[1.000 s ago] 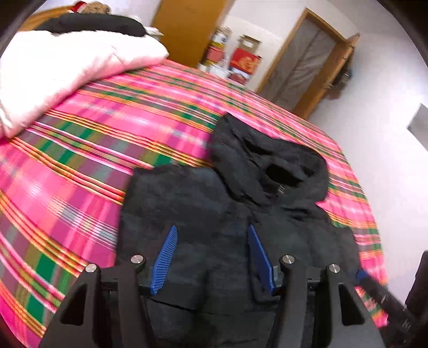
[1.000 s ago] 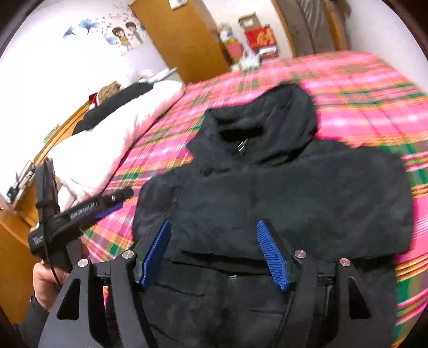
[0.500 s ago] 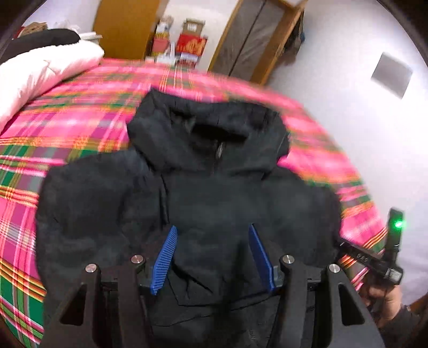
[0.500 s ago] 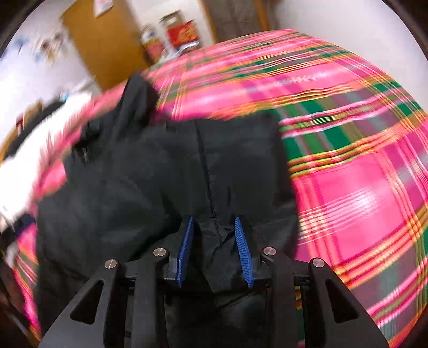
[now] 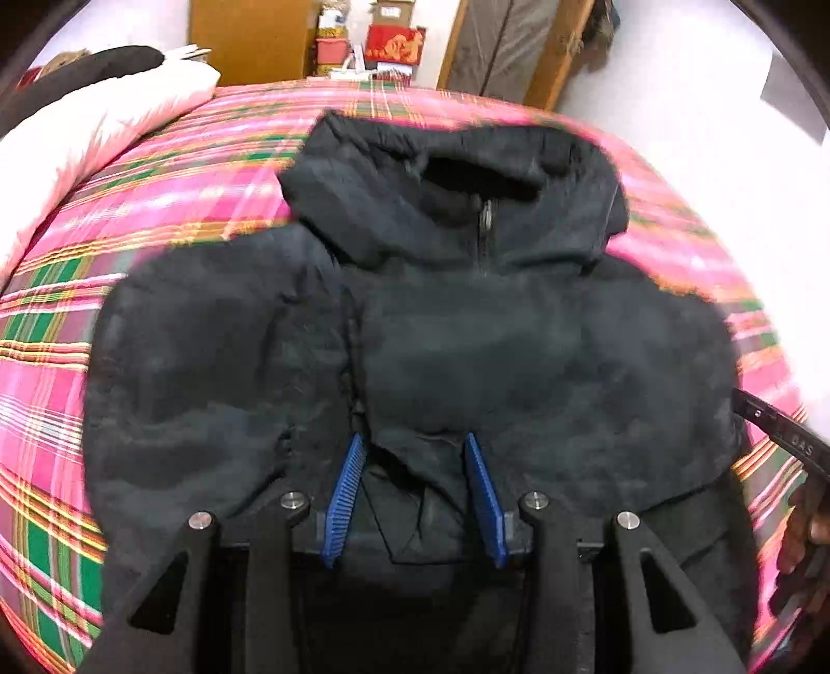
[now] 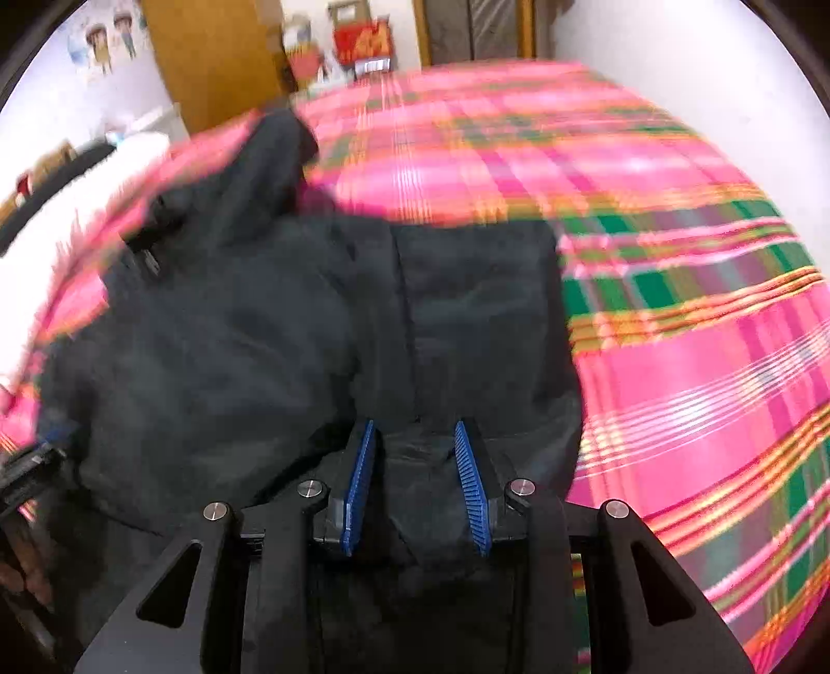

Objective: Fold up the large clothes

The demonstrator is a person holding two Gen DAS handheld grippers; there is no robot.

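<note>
A black hooded jacket point(image 5: 467, 332) lies front up on a pink plaid bed, its hood at the far end and its sleeves folded in over the body. My left gripper point(image 5: 412, 446) is narrowed on a bunched fold of the jacket's lower middle, with cloth between the blue pads. My right gripper point(image 6: 412, 433) is shut on the jacket point(image 6: 290, 332) near a seam at its lower right part. The other gripper shows at the right edge of the left wrist view point(image 5: 778, 435) and at the left edge of the right wrist view point(image 6: 26, 466).
The pink plaid bedspread point(image 6: 674, 290) spreads wide to the right of the jacket. A white duvet point(image 5: 78, 140) and a dark garment lie at the bed's far left. A wooden wardrobe, boxes point(image 5: 394, 44) and a door stand beyond the bed.
Both grippers went from wide open above the jacket to narrowed on its cloth. The left view swung to face the hood; the right gripper moved to the jacket's right side.
</note>
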